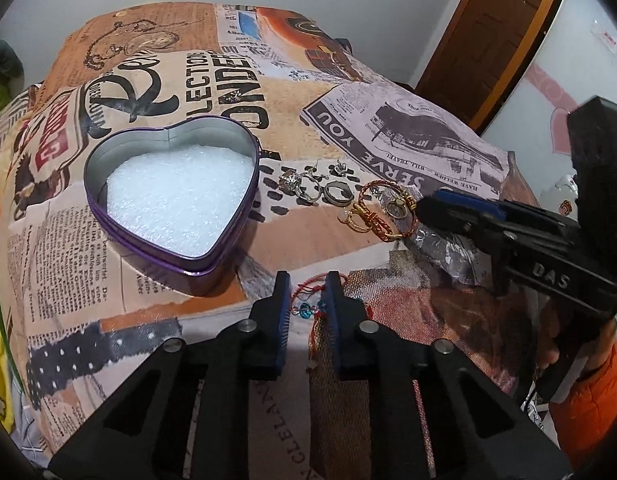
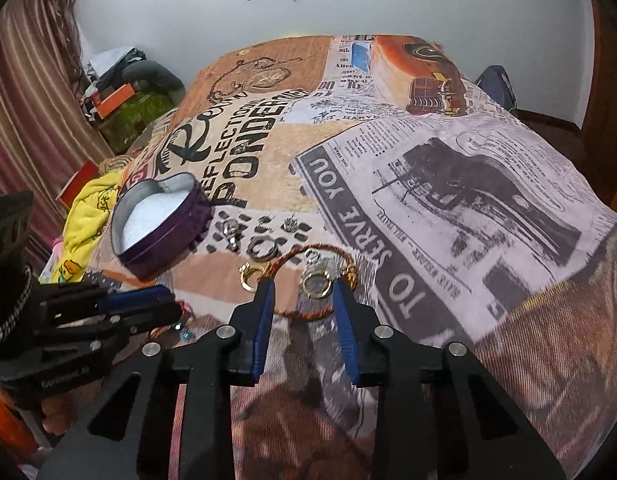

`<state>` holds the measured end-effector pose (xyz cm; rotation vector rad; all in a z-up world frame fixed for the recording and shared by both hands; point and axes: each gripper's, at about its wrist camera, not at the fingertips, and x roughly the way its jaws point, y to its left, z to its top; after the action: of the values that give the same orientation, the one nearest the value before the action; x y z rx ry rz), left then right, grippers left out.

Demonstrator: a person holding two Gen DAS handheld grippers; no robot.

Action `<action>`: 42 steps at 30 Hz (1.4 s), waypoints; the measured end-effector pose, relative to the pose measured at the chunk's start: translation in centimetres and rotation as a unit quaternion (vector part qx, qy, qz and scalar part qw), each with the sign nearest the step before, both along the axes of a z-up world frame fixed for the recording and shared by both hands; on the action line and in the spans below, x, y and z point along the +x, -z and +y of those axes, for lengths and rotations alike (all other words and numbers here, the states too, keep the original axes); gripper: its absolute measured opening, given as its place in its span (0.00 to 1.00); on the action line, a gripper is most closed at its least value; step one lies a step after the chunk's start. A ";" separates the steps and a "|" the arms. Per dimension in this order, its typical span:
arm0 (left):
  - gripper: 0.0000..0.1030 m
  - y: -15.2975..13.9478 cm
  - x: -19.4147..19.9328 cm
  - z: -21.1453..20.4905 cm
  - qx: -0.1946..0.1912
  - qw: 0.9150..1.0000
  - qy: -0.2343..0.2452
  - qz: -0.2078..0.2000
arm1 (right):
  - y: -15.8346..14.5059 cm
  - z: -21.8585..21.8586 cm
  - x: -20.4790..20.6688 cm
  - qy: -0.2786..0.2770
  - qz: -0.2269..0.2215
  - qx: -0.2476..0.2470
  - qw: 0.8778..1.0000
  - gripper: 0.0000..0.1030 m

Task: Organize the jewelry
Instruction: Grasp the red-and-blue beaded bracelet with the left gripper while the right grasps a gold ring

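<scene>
On the bedspread (image 2: 428, 168), right gripper (image 2: 302, 292) fingers straddle bangle (image 2: 308, 312).

I am working over a bed (image 2: 488, 168) covered in a newspaper-print spread. Lying on it are a heart-shaped purple tin (image 1: 172, 196) at centre left, silver rings (image 1: 316, 188), a red-gold braided bangle (image 1: 384, 212) and a beaded thread bracelet (image 1: 308, 300).

Glossy metal heart tin (image 1: 170, 184) with white foam lining, shiny metal rings (image 1: 304, 186), printed cloth bedspread (image 1: 388, 136)
</scene>
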<state>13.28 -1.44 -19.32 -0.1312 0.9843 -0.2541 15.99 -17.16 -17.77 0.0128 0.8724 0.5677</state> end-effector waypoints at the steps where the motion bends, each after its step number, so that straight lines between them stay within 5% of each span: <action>1: 0.11 0.0 0.0 0.0 -0.001 1.000 0.000 0.000 | 0.1 0.1 0.3 0.000 0.000 -0.002 1.000 0.25; 18: 0.00 -0.6 -0.2 0.4 -0.020 1.000 -0.005 -0.018 | 2.1 1.8 1.0 -0.009 0.008 -0.064 0.998 0.15; 32: 0.00 -4.5 -1.2 1.2 -0.022 0.998 0.003 -0.057 | -2.2 1.3 -1.0 0.000 -0.032 -0.040 0.999 0.15; 35: 0.22 -3.8 -1.1 1.0 -0.010 0.999 0.000 -0.037 | -3.0 1.2 -1.4 0.001 -0.042 -0.032 0.999 0.15; 37: 0.47 -3.2 -1.2 1.0 -0.019 1.000 -0.001 -0.017 | -3.2 1.2 -1.5 0.002 -0.043 -0.027 0.999 0.15; 42: 0.48 -1.5 -1.4 -0.1 -0.006 1.000 0.005 0.006 | -3.3 1.1 -2.1 0.003 -0.044 -0.025 0.999 0.15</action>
<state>11.85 -1.53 -17.81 -0.1389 0.9956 -0.2691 13.92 -16.02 -14.51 -0.0544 0.8007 0.5371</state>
